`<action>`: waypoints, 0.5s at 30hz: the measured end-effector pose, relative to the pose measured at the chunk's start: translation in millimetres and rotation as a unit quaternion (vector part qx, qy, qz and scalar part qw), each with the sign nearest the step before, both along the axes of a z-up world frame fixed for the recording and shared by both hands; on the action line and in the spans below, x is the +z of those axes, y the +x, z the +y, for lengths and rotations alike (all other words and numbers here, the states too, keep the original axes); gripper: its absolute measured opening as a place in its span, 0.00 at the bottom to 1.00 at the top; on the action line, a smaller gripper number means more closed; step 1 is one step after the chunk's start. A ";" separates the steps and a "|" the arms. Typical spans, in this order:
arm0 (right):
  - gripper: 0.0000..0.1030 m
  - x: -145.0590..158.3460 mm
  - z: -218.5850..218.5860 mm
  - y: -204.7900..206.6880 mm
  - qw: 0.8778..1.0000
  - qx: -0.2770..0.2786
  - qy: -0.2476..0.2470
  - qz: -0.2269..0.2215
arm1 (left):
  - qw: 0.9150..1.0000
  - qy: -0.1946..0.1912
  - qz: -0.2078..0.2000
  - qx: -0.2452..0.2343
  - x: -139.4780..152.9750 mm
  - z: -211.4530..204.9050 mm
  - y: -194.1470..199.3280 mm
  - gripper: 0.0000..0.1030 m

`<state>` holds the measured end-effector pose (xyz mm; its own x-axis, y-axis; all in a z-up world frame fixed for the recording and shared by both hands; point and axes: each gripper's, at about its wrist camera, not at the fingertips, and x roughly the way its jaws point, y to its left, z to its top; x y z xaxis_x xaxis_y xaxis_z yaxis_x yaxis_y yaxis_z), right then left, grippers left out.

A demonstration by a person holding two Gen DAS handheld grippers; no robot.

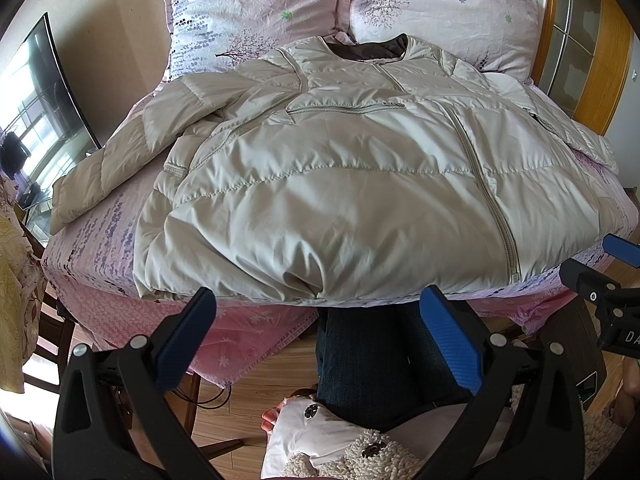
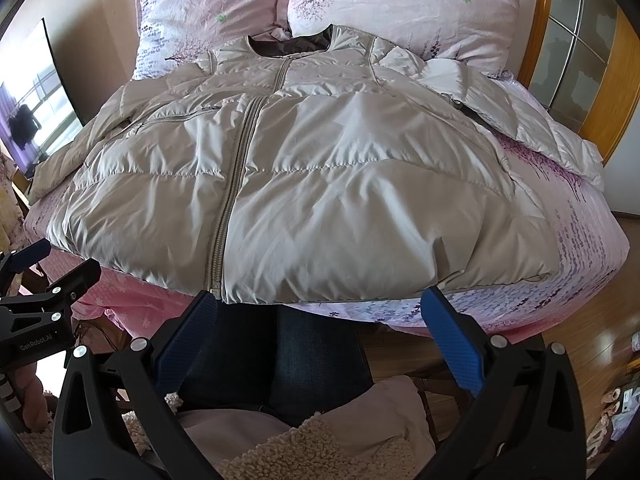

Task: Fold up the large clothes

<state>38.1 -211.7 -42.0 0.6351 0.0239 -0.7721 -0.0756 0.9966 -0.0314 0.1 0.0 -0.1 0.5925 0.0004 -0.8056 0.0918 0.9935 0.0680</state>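
Note:
A beige puffer jacket lies flat, front up and zipped, on the pink bed, collar toward the pillows, sleeves spread to both sides. It also shows in the right wrist view. My left gripper is open and empty, held just off the jacket's hem at the near bed edge. My right gripper is open and empty, also just short of the hem. Each gripper shows at the edge of the other's view: the right gripper and the left gripper.
Two floral pillows stand at the head of the bed against a wooden headboard. A dark TV screen stands at the left. The person's legs are below the grippers on the wood floor.

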 end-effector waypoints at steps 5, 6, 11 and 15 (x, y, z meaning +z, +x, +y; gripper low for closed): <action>0.99 2.6 -1.6 0.2 1.000 0.000 0.003 -0.001 | 1.000 0.000 0.000 0.000 0.0 0.0 0.1 0.98; 0.99 2.7 -1.1 0.4 1.000 0.000 0.004 -0.001 | 1.000 0.000 0.000 0.000 0.0 0.0 0.1 0.98; 0.99 2.5 -1.1 0.1 1.000 0.000 0.004 -0.002 | 1.000 0.000 0.000 0.000 0.0 0.0 0.0 0.98; 0.99 2.7 -0.8 0.3 1.000 0.000 0.004 -0.002 | 1.000 0.000 0.000 0.000 0.0 -0.1 -0.1 0.98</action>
